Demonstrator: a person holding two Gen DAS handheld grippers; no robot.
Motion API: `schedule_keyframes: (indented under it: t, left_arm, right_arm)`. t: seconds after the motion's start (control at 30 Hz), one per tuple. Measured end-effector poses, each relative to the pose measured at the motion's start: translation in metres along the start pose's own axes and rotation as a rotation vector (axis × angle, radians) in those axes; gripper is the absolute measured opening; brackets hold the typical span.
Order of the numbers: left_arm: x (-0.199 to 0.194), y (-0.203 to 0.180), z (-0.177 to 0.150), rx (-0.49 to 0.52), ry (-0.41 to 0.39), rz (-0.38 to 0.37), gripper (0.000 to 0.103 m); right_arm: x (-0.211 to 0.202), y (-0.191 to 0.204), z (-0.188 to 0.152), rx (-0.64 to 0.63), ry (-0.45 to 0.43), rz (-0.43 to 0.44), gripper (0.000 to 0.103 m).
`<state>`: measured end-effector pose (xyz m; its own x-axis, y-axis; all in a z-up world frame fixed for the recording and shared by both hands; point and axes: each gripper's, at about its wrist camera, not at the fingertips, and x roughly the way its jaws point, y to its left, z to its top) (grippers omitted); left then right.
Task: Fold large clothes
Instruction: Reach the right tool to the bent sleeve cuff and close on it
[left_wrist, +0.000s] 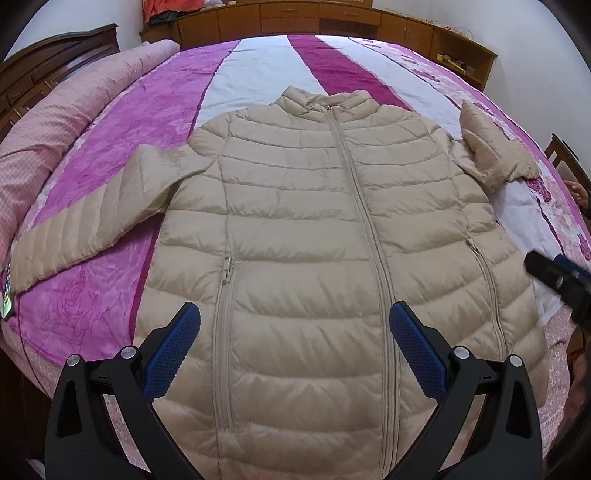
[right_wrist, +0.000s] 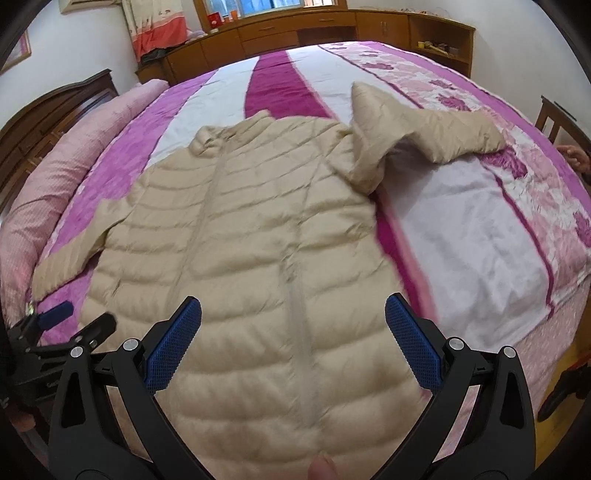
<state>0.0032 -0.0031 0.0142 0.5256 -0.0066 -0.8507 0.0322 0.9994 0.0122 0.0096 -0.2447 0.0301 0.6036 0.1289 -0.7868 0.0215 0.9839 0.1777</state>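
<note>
2 hand-held grippers over 1 beige puffer jacket (left_wrist: 295, 229), spread front-up on a bed (left_wrist: 258, 70) with a pink, white and magenta striped cover. Zipped to the collar (left_wrist: 325, 101), hem at the bed's near edge, collar toward the far edge and the wooden cabinets (left_wrist: 332, 18) beyond. 1 sleeve (left_wrist: 85, 229) stretched flat toward the left edge, near a rolled pink quilt (left_wrist: 55, 122) along the headboard (left_wrist: 44, 66) side. Other sleeve (right_wrist: 417, 122) bent and bunched, cuff sticking up, toward the far right part of the bed. 2 zipped pockets on the front, 1 on each side of the main zip (left_wrist: 365, 229). Left hand-held gripper (left_wrist: 293, 345) spread wide, blue pads (left_wrist: 173, 350) well apart, gripping nothing, above the lower front between the left pocket zip (left_wrist: 226, 332) and the main zip. Right hand-held gripper (right_wrist: 293, 343) likewise wide apart and empty, above the jacket's lower right side near the hem; its view blurred around the jacket. Seen from the left wrist, the right hand-held gripper at the bed's right edge, just beside the jacket's side. A person's hand (right_wrist: 576, 155) at the far right edge, a fingertip (right_wrist: 321, 469) at the bottom of the right wrist view.
</note>
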Motion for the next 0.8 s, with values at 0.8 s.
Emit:
schedule_keyframes:
  t: [0.8]
  left_arm:
    - [0.055,-0.036,0.055,-0.001,0.095,0.073,0.098]
  right_arm:
    - [0.103,-0.259,0.165,0.337,-0.021,-0.148,0.099]
